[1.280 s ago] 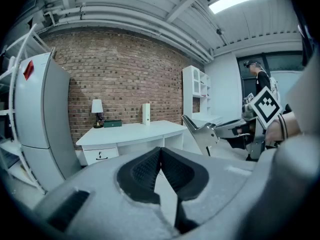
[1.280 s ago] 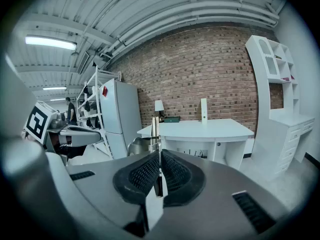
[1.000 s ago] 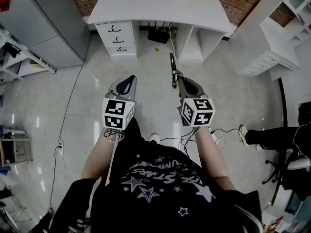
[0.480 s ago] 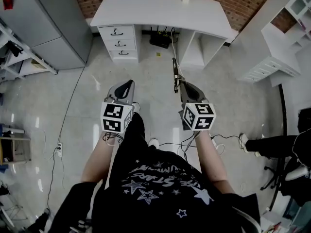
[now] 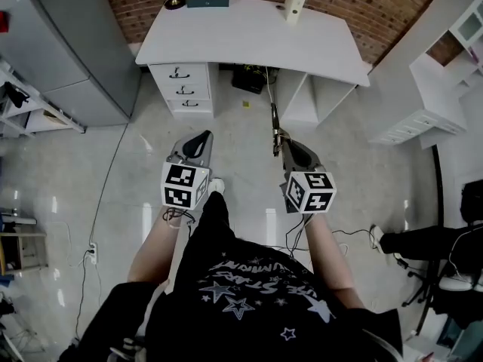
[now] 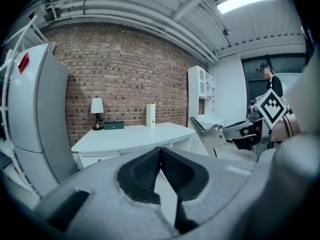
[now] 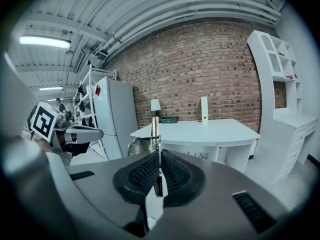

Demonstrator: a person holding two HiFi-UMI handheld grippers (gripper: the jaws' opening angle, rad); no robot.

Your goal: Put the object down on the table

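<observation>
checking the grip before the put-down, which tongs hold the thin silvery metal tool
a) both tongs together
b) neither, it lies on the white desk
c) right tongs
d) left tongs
c: the thin silvery metal tool is pinched between the dark pads of the right tongs and sticks out ahead of them, short of the white desk; the left tongs are shut on nothing.

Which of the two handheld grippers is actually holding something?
The right gripper: its jaws are shut on a slim metal tool pointing toward the white desk. The left gripper has jaws meeting on nothing.
</observation>
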